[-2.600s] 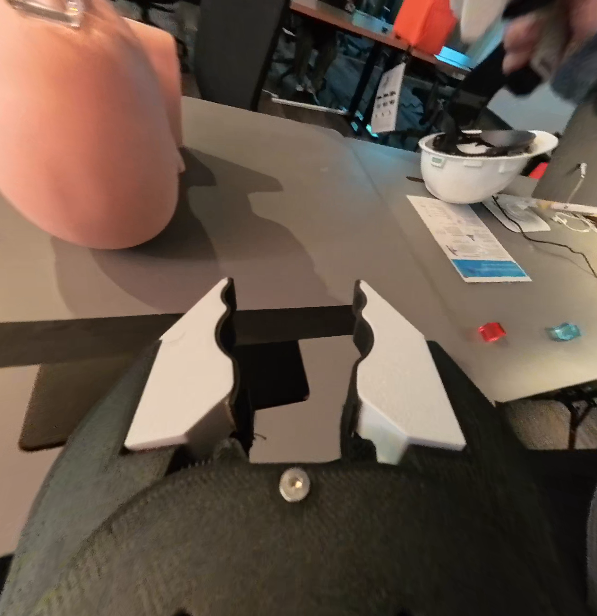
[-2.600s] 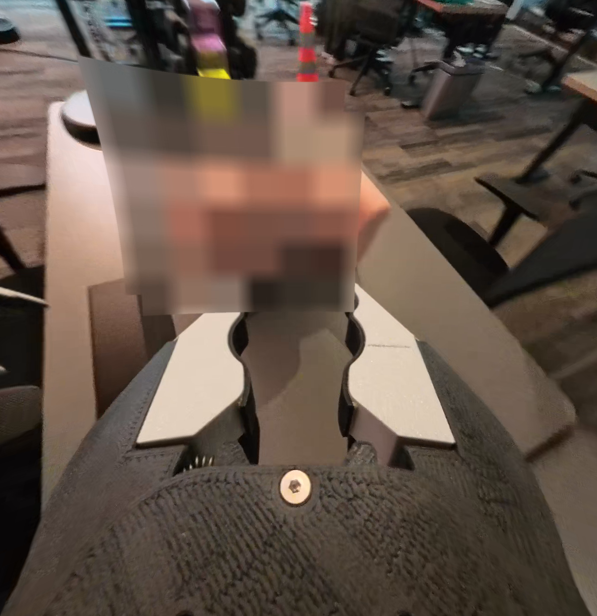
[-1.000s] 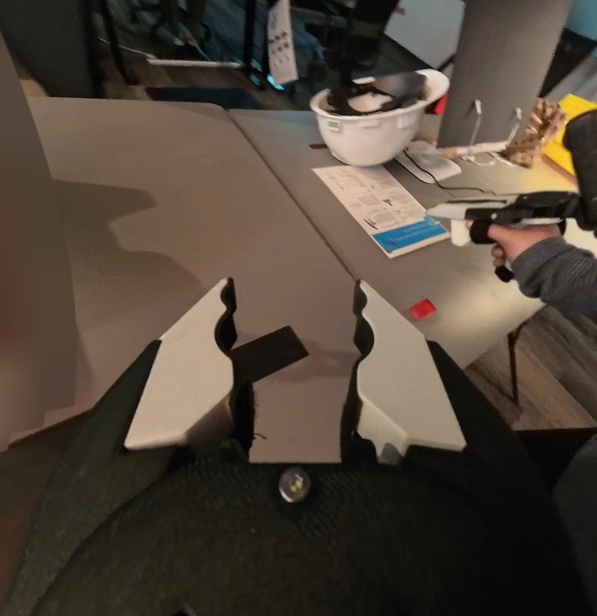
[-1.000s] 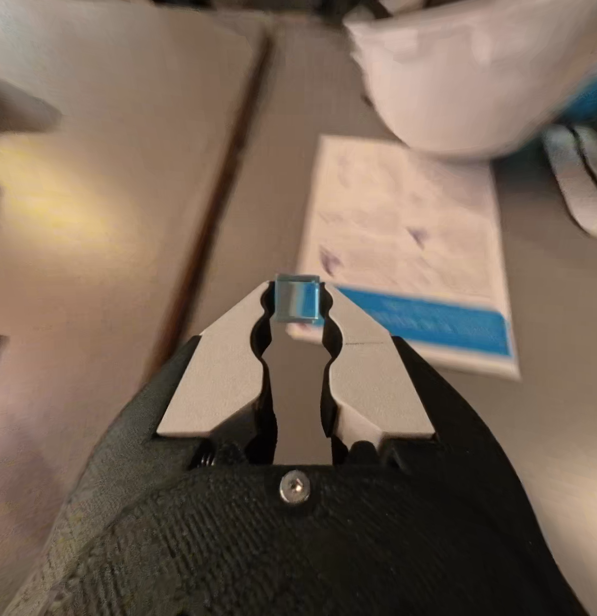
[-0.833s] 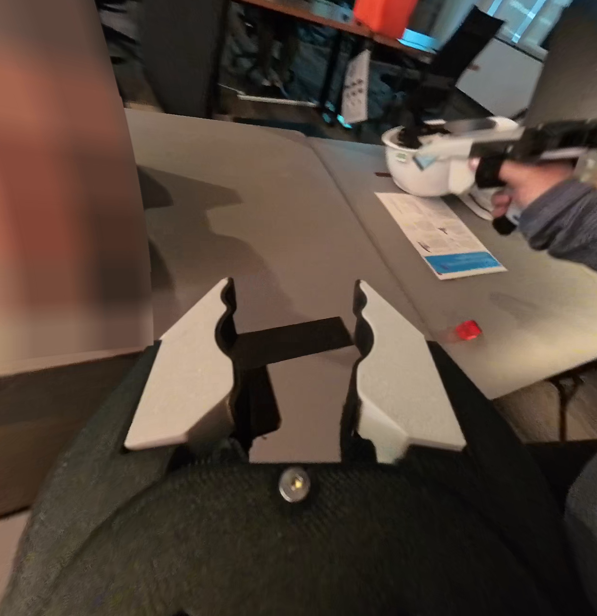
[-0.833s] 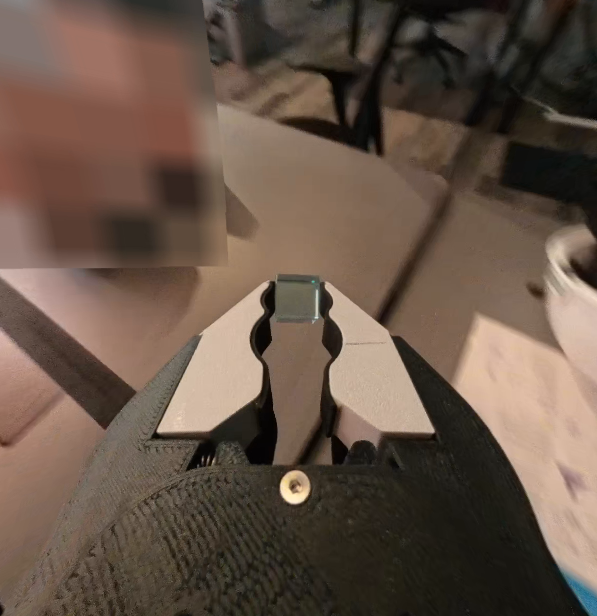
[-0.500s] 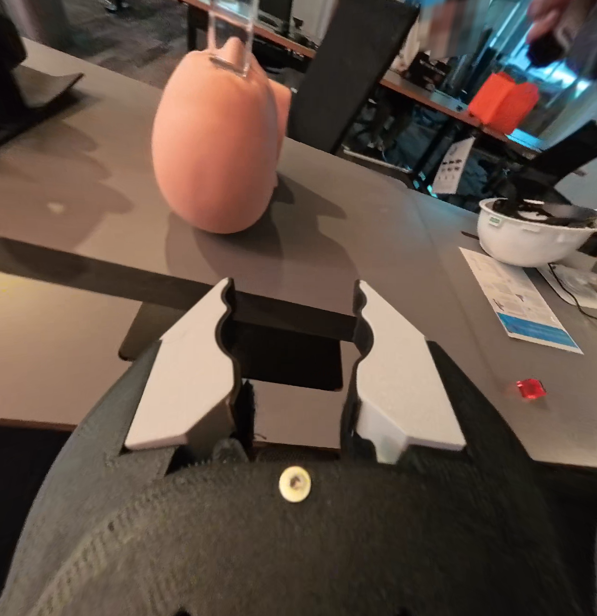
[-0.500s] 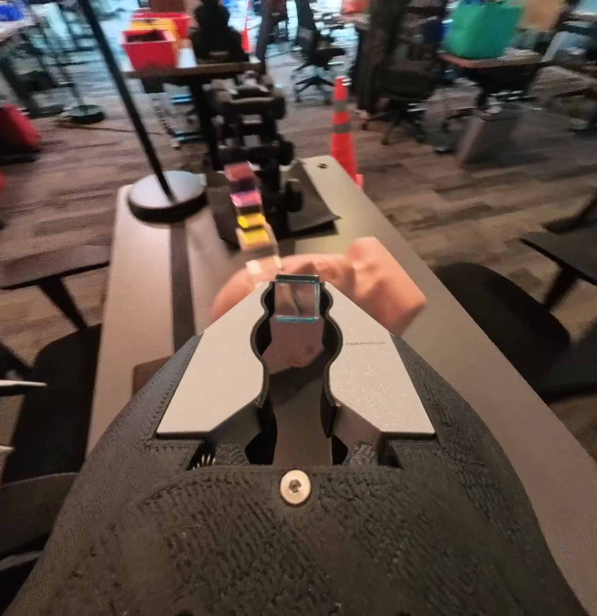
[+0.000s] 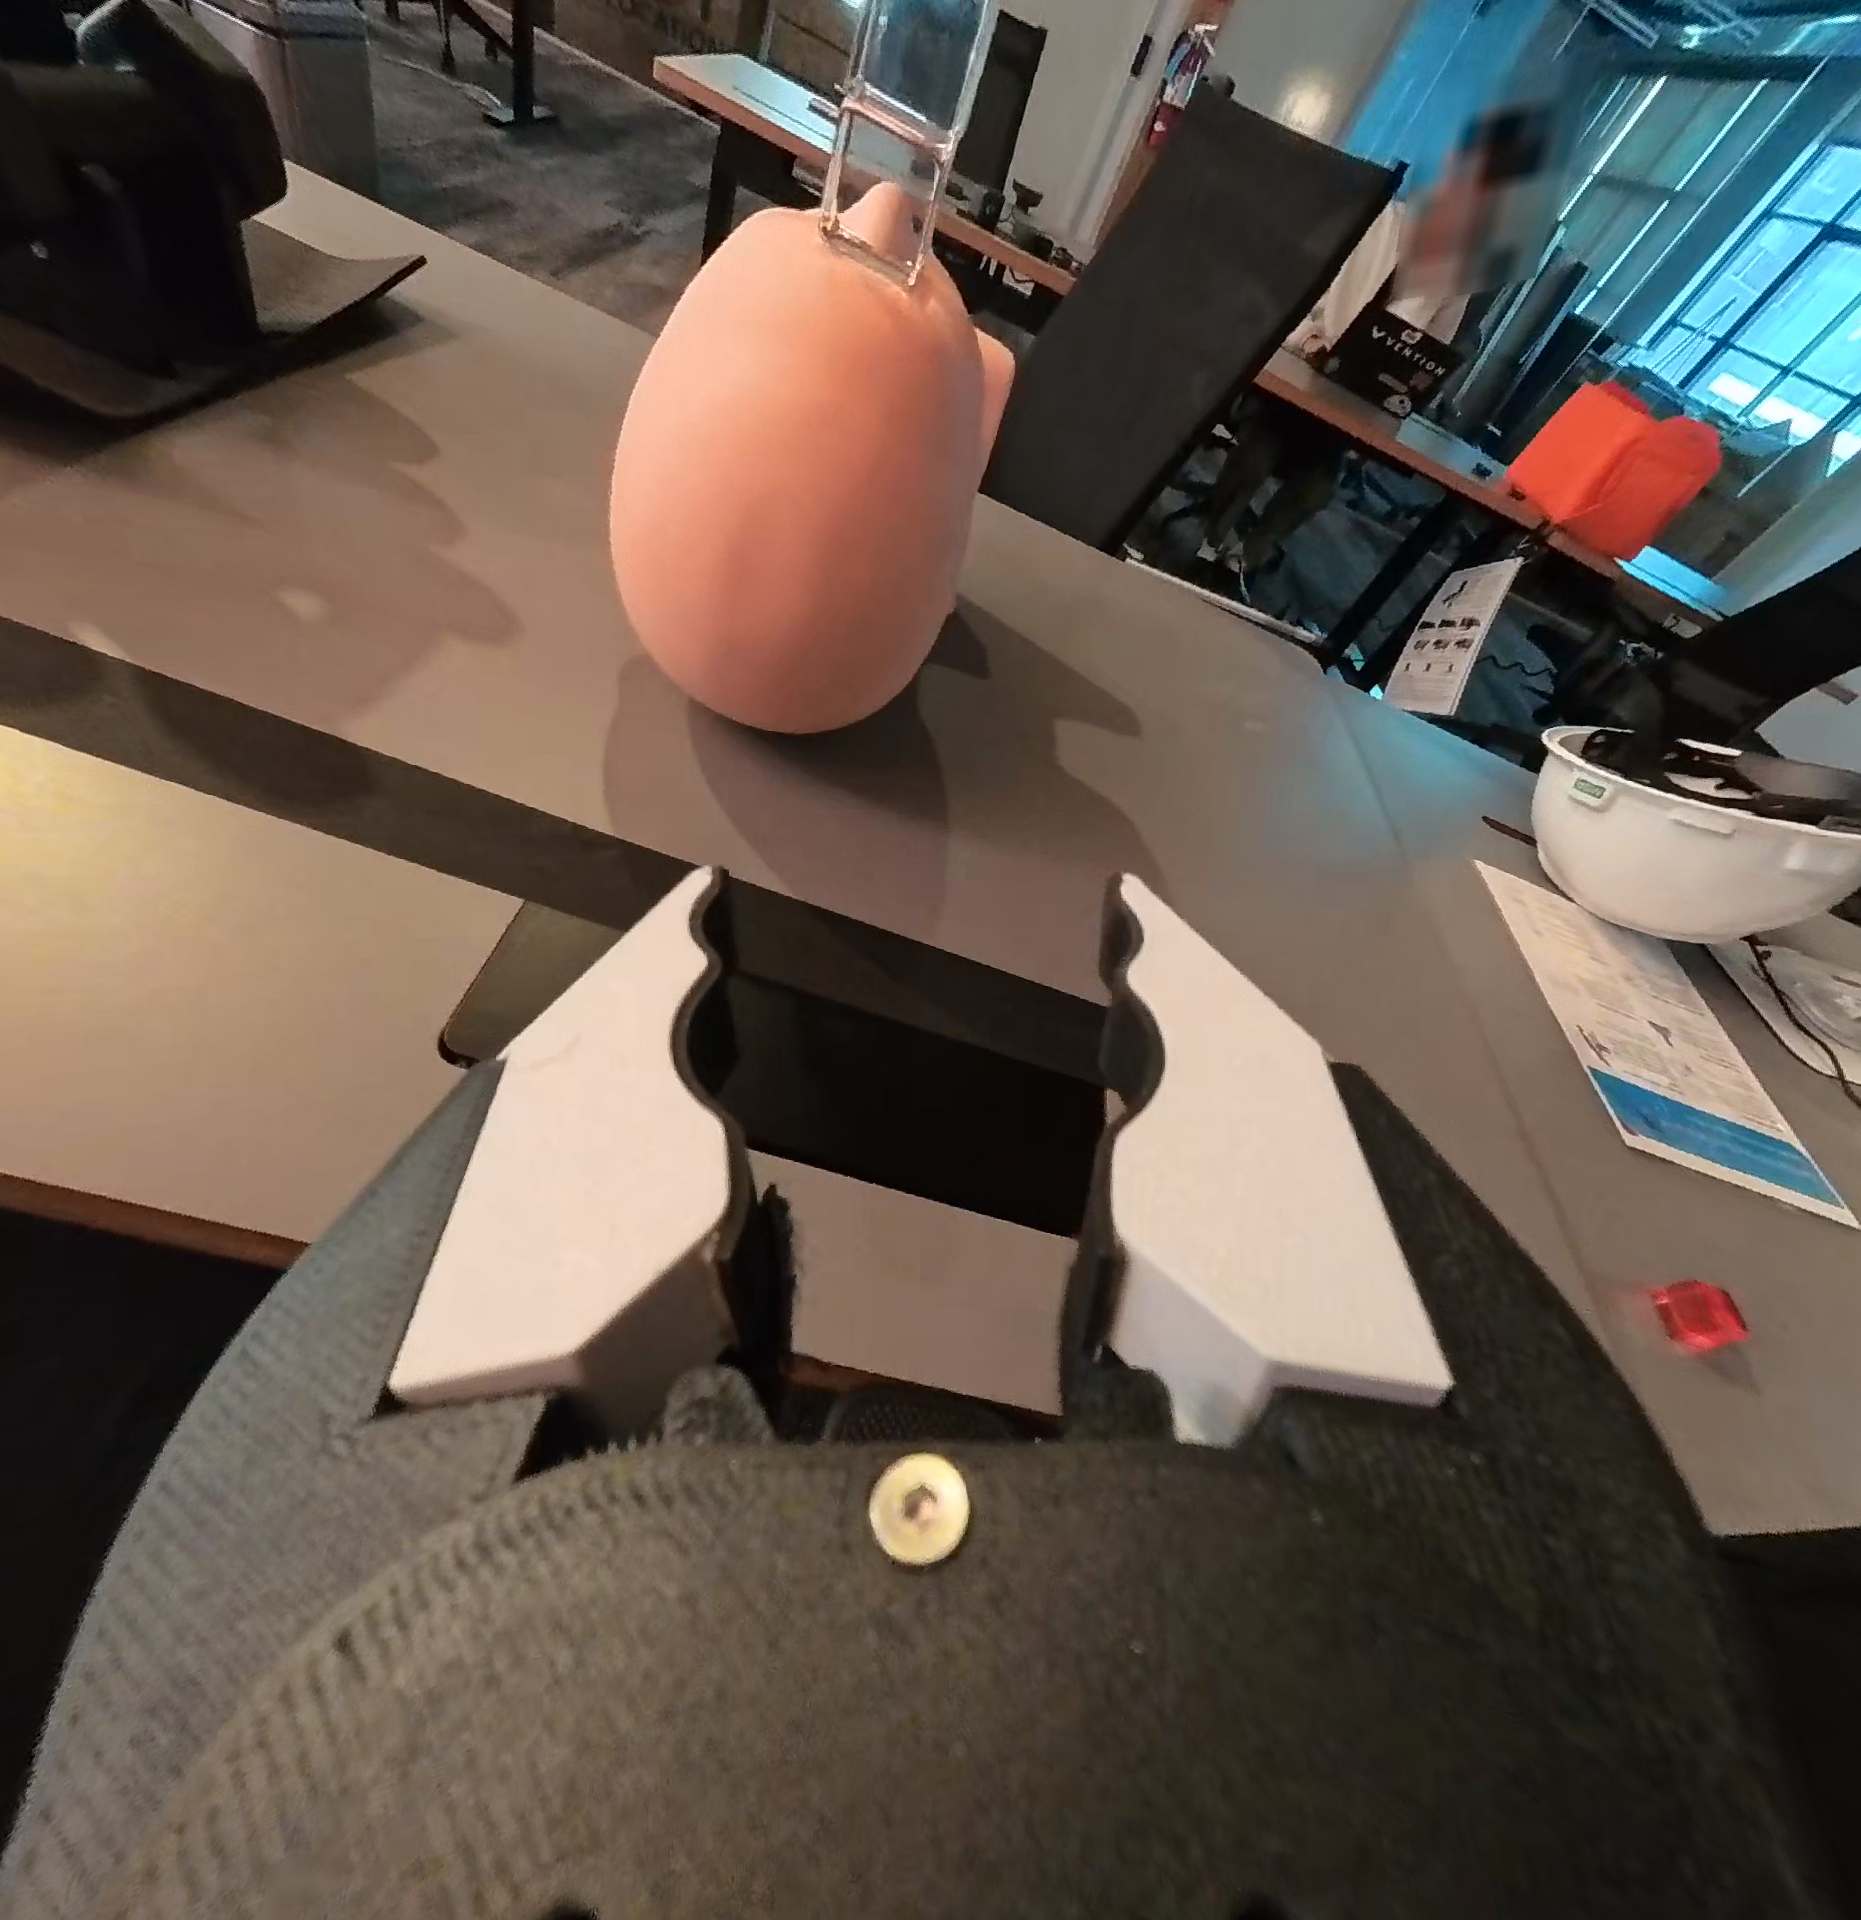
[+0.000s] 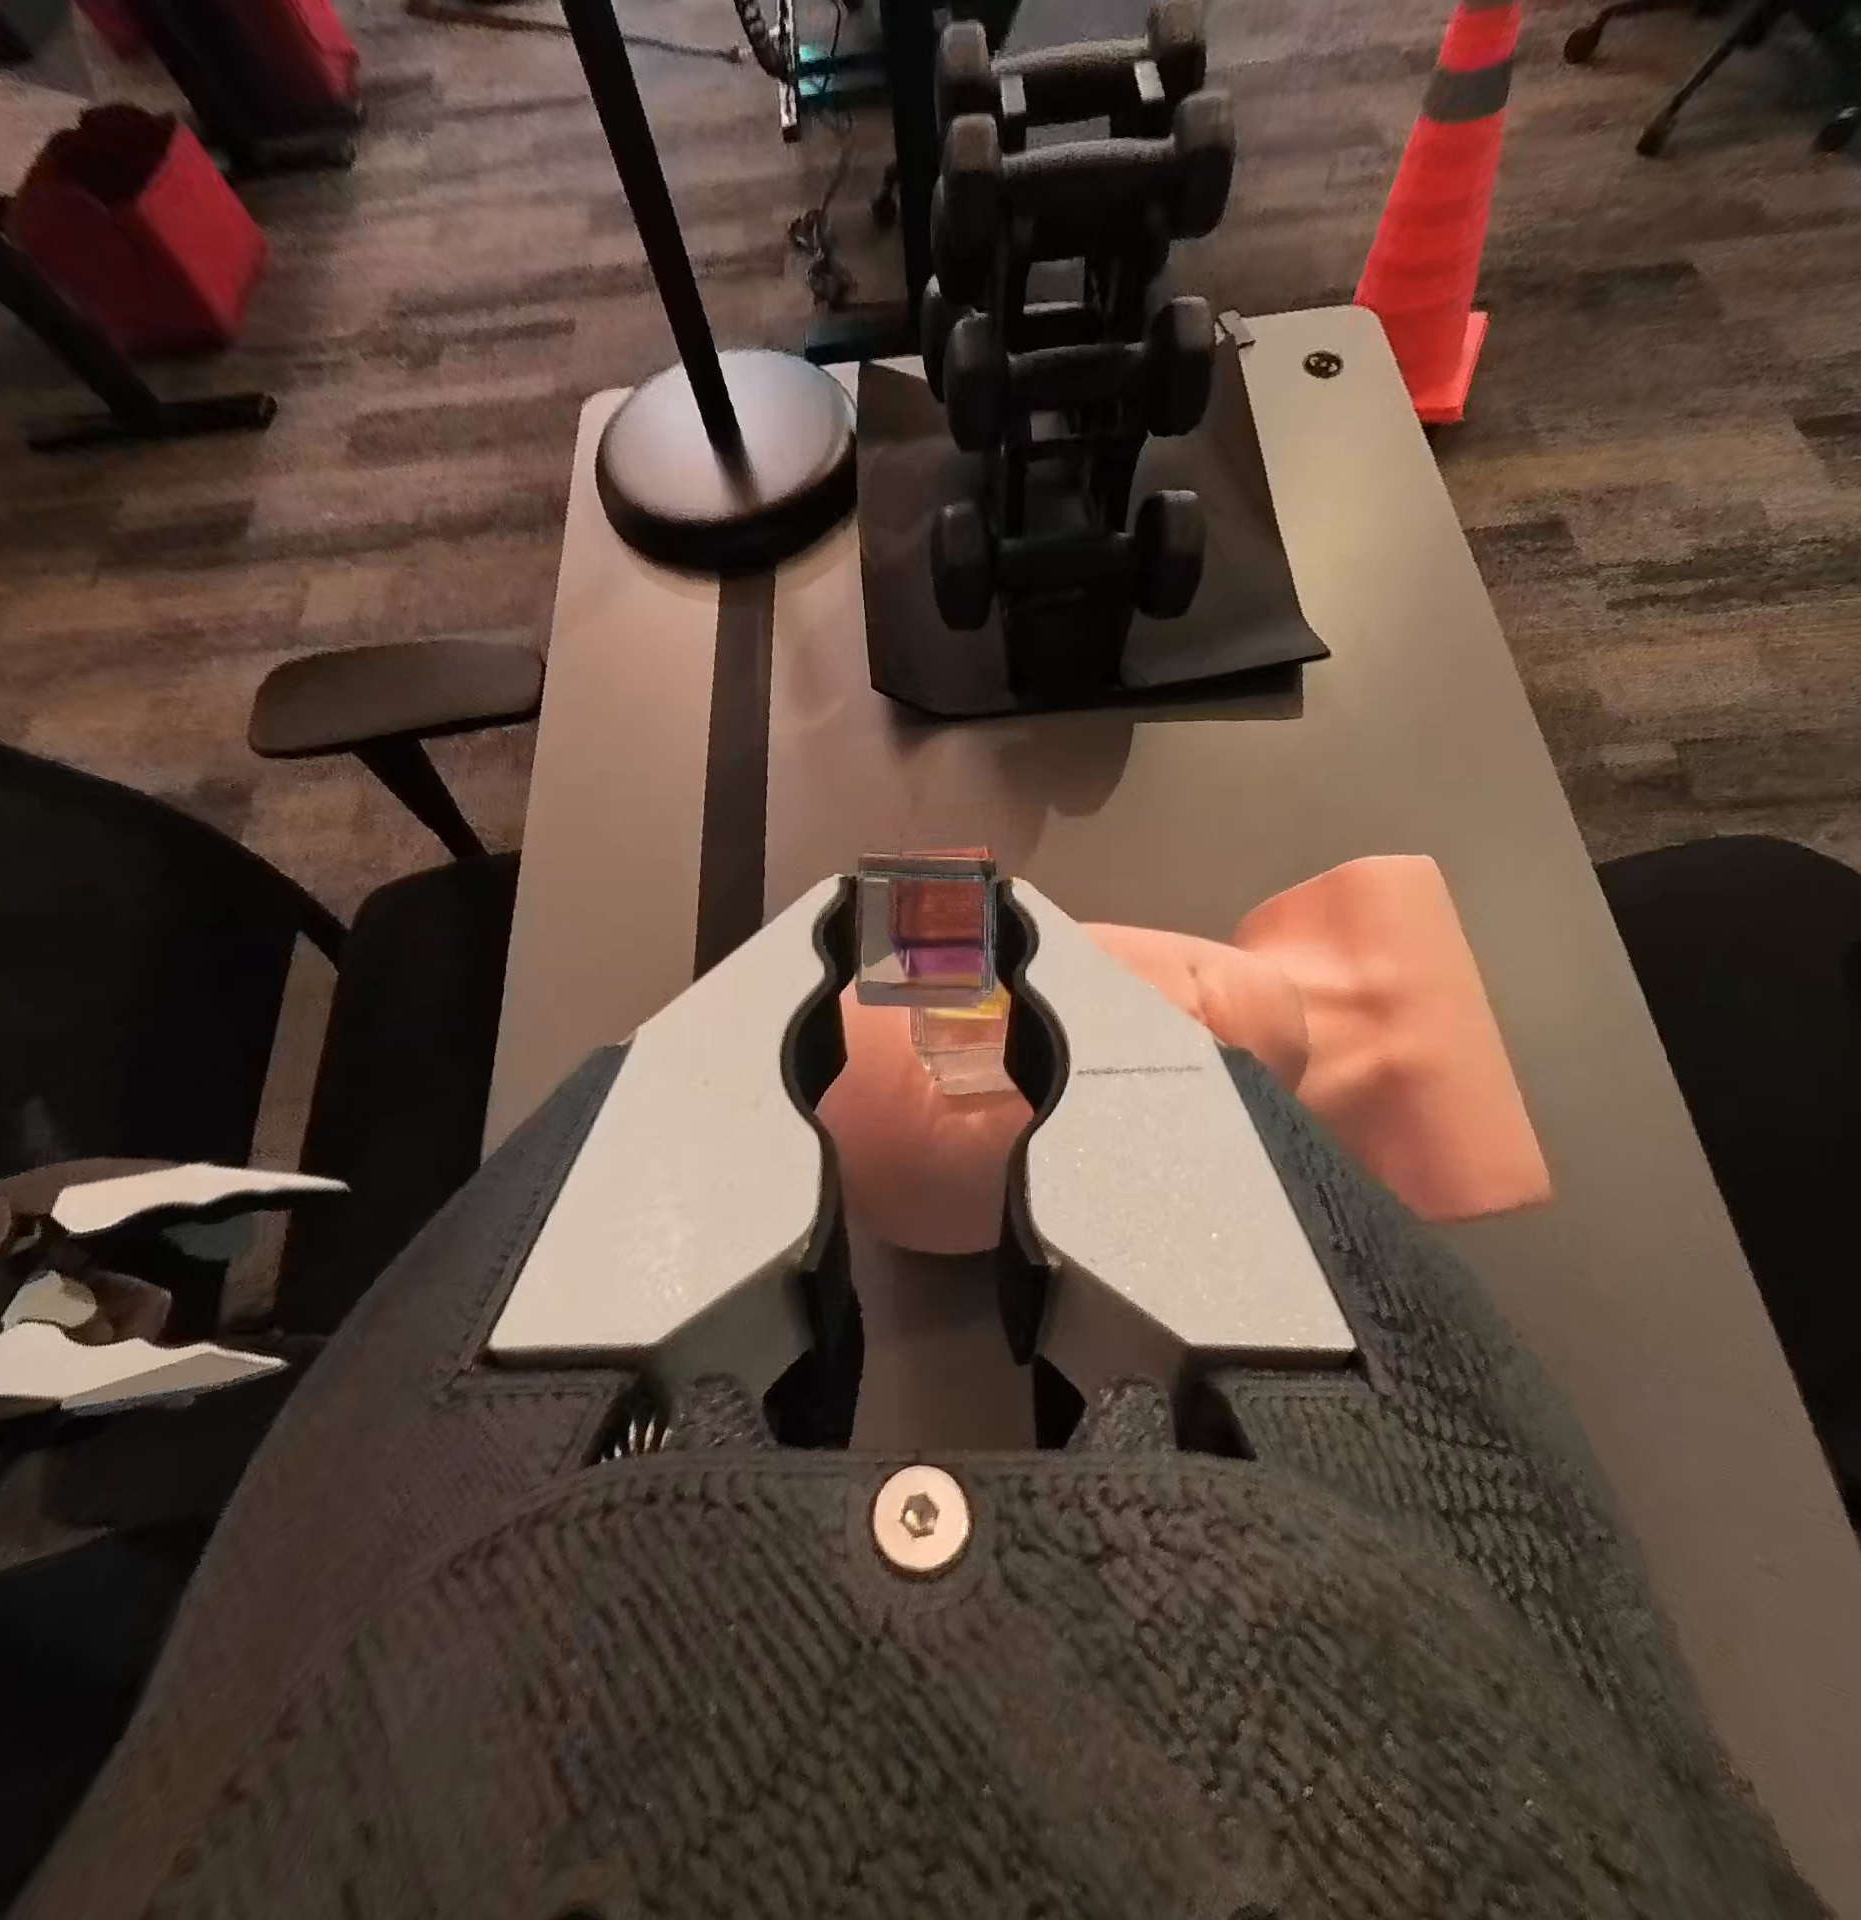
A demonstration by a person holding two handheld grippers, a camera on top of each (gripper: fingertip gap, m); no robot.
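Note:
My right gripper (image 10: 926, 896) is shut on a clear glass cube (image 10: 926, 940) that shows red and purple tints; both pads press its sides. It hangs just above a stack of clear cubes (image 10: 962, 1049) standing on a pink head-shaped model (image 10: 1373, 1039) that lies on the grey table (image 10: 1321, 790). In the left wrist view the model (image 9: 801, 468) lies ahead with the cube stack (image 9: 895, 135) rising from its top. My left gripper (image 9: 915, 904) is open and empty, low over the table's near edge; it also shows at the left edge of the right wrist view (image 10: 126, 1278).
A red cube (image 9: 1695, 1320) lies on the table to the right, near a leaflet (image 9: 1653, 1049) and an upturned white hard hat (image 9: 1695, 862). A dumbbell rack (image 10: 1071, 416) and a lamp base (image 10: 728, 468) stand at the table's far end. Black chairs flank the table. One gripper's finger ends stand about 35 cm off the other's. Both grippers' tips are roughly 25 cm from the model (image 9: 801, 468).
My right gripper, open and empty earlier, closed on the cube near the leaflet and carried it over the stack on the model. My left gripper stayed open while its view swung round.

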